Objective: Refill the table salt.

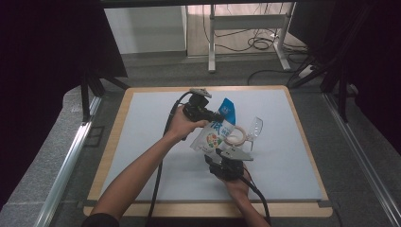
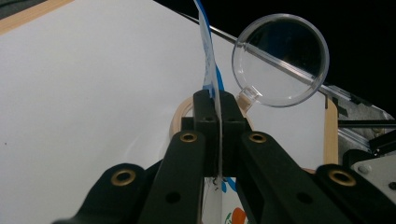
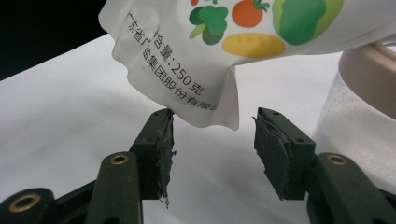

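A white pouch point(image 1: 215, 135) printed with vegetables and topped with a blue strip hangs tilted above the mat, just left of a jar. My left gripper point(image 1: 213, 115) is shut on its upper edge; in the left gripper view the jaws point(image 2: 214, 100) pinch the thin blue-and-white edge point(image 2: 208, 70). The clear jar point(image 1: 235, 137) has a beige rim and a round clear lid point(image 1: 255, 126) flipped open beside it. My right gripper point(image 1: 219, 156) is open below the pouch. The pouch's lower corner point(image 3: 205, 79) hangs just above and between its fingertips point(image 3: 214, 123), and the jar point(image 3: 369, 98) stands to the right.
The grey-white mat point(image 1: 156, 137) lies on a wooden-edged table point(image 1: 113, 137). Cables trail from both grippers toward the near edge. A metal rail point(image 1: 71, 156) runs along the left side, and a desk frame point(image 1: 246, 33) with floor cables stands beyond the table.
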`<state>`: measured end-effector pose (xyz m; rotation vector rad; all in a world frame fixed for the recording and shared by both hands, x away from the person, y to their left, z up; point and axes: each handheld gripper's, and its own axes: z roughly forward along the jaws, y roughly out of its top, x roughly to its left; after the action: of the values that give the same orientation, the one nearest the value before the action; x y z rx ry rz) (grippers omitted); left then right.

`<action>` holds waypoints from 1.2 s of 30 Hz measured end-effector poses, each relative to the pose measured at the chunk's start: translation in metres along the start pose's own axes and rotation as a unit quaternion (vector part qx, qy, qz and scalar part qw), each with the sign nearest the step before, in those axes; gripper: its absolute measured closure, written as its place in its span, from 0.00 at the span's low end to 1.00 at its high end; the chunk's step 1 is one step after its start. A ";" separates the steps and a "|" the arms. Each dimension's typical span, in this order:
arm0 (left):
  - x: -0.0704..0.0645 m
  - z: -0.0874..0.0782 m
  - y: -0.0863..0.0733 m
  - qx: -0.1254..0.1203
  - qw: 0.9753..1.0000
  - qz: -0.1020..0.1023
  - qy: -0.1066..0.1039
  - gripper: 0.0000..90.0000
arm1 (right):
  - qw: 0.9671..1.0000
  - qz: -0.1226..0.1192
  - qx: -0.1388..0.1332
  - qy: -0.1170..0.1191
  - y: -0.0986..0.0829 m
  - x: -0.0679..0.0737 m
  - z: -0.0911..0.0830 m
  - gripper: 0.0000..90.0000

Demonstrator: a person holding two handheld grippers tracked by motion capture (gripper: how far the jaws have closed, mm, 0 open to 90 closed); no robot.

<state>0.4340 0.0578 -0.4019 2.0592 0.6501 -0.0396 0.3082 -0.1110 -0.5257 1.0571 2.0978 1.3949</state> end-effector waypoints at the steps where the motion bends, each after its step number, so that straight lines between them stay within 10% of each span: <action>1: 0.000 0.000 0.000 -0.002 1.000 0.000 0.000 1.00 | 1.000 0.000 0.001 0.000 0.000 0.000 0.000 0.53; 36: 0.005 -0.015 -0.024 -0.041 0.999 -0.014 0.008 1.00 | 1.000 -0.001 -0.008 0.001 -0.005 -0.026 -0.029 0.52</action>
<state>0.4235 0.0815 -0.4141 1.9727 0.6794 -0.0116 0.3026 -0.1496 -0.5205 1.0484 2.0851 1.4107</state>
